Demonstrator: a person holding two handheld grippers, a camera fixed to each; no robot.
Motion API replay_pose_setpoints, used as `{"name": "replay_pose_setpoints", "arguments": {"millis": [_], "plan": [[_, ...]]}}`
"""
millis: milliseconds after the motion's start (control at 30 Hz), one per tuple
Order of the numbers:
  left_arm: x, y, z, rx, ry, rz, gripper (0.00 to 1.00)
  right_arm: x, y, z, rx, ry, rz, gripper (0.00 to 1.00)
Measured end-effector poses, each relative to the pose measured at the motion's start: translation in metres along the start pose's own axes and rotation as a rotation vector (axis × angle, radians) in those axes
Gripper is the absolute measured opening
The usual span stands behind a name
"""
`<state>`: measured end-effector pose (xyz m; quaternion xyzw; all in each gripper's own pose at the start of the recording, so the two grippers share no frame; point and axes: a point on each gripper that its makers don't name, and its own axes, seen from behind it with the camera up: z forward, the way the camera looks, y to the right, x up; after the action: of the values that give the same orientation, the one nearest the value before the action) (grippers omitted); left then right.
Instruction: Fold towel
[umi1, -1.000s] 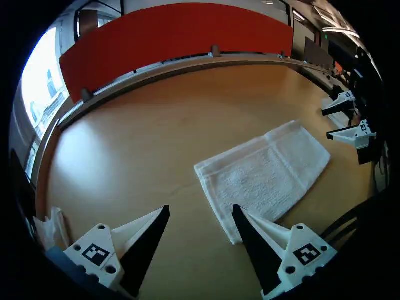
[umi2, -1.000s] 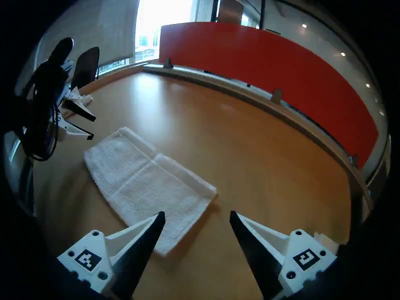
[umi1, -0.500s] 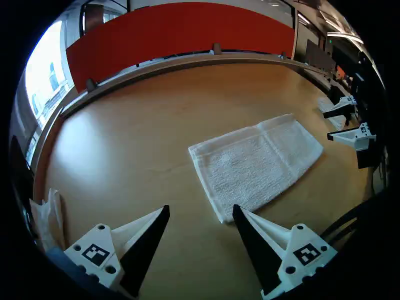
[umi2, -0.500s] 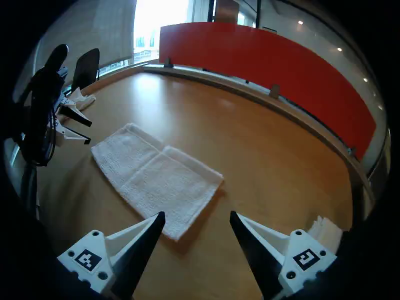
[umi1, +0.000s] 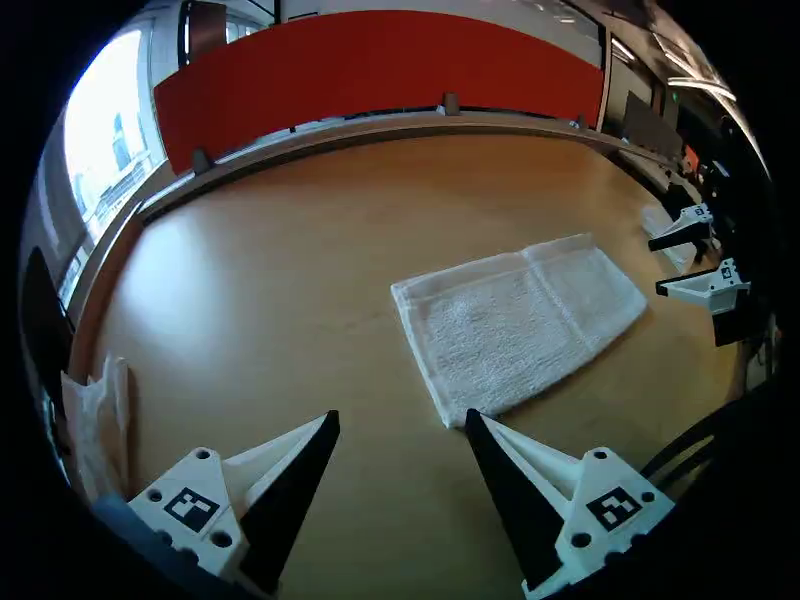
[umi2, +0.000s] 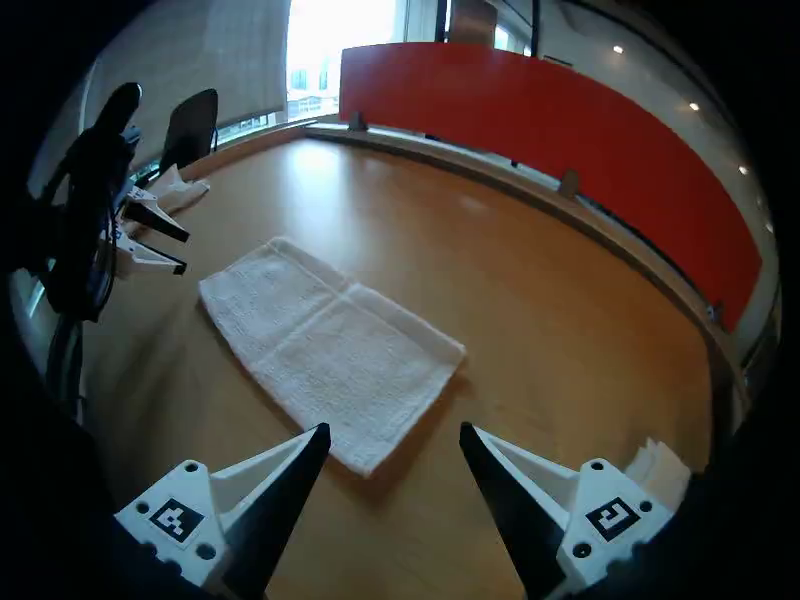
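We hold our left gripper and right gripper spread wide and empty, both drawn back slightly since a second ago from the folded towel lying flat on the table.

You've drawn both grippers back from the folded white terry towel: its near corner now sits just clear of a fingertip of your left gripper, no longer tucked behind a finger of your right gripper
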<state>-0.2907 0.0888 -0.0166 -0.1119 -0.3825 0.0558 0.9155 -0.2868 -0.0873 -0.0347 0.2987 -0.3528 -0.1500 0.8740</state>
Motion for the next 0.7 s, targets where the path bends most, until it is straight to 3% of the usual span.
{"name": "replay_pose_setpoints", "arguments": {"millis": [400,700], "plan": [[-0.016,-0.011,-0.022,0.047,0.037,-0.088,0.93,-0.005,-0.006,0.005,0.059,-0.033,-0.065,1.0],[-0.024,-0.021,-0.037,0.084,0.066,-0.114,0.93,-0.004,-0.008,0.008,0.081,-0.046,-0.095,1.0]]}}
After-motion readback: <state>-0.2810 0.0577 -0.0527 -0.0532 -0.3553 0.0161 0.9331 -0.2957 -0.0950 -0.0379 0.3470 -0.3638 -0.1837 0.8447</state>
